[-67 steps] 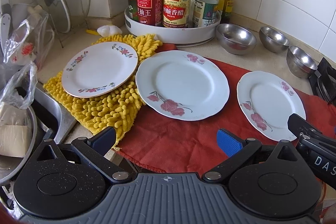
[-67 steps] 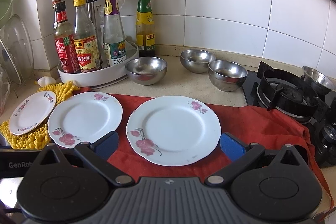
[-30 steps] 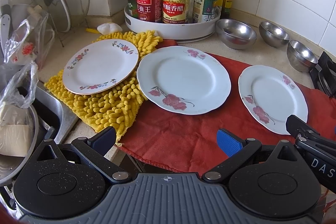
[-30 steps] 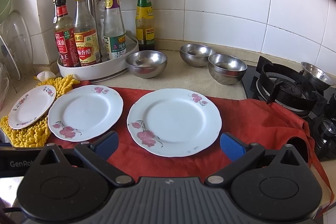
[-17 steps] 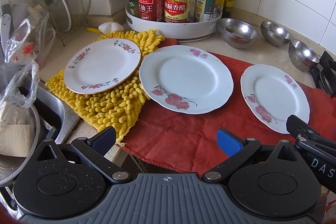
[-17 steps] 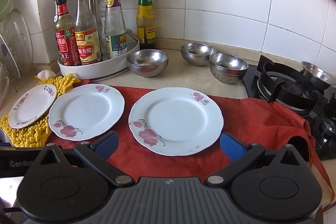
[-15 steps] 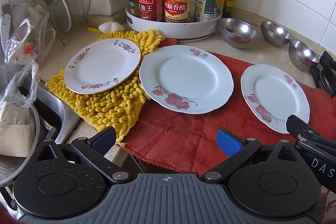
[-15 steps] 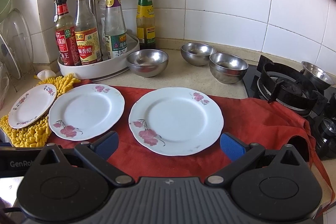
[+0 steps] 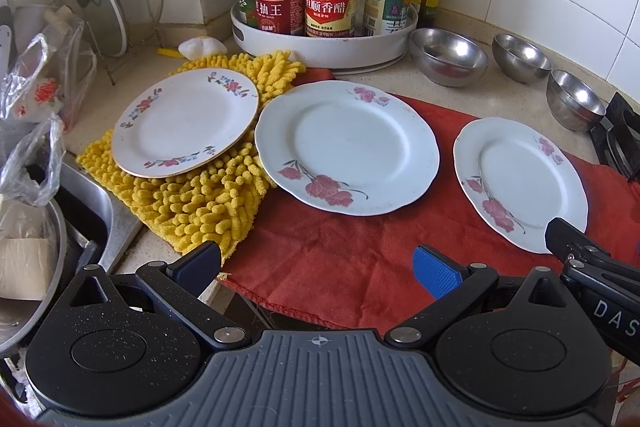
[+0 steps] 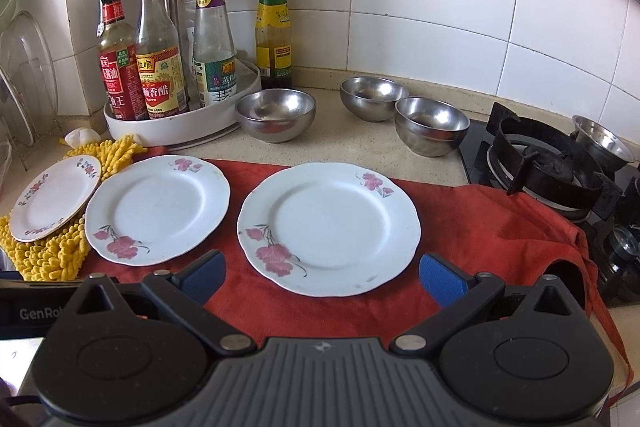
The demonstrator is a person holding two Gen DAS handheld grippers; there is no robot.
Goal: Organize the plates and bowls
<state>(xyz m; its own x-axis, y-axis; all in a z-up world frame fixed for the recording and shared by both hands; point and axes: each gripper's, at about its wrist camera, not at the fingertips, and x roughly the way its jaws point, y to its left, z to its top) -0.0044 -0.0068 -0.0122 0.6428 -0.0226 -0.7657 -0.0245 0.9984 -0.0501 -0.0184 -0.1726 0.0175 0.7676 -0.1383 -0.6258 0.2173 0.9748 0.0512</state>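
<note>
Three plates are laid flat in a row on a kitchen counter, none stacked. The right gripper [image 10: 322,277] is held low at the counter's front edge, its blue-padded jaws spread wide and holding nothing. Directly ahead of it, just beyond the fingertips, lies the right rose plate [image 10: 328,227] on a red cloth [image 10: 480,227]; its near rim falls between the two jaws.

The left gripper [image 9: 318,261] is likewise held wide apart and empty. The middle rose plate [image 9: 347,147] lies ahead of it and slightly to its right, farther off than the right plate is from the right gripper. The small floral plate [image 9: 185,123] rests to the left on a yellow chenille mat [image 9: 200,199], tilted a little.

Three steel bowls are set apart behind the cloth: one [image 10: 275,114] just beside a bottle rack [image 10: 176,131], two more [image 10: 374,98] [image 10: 432,125] toward the stove [image 10: 548,163].

The right gripper is judged nearer to a plate, so a first pick would likely fall to it.

A fourth steel vessel on the stove is partly cut off. Whether the plate rims lie flush on the cloth cannot be told.
</note>
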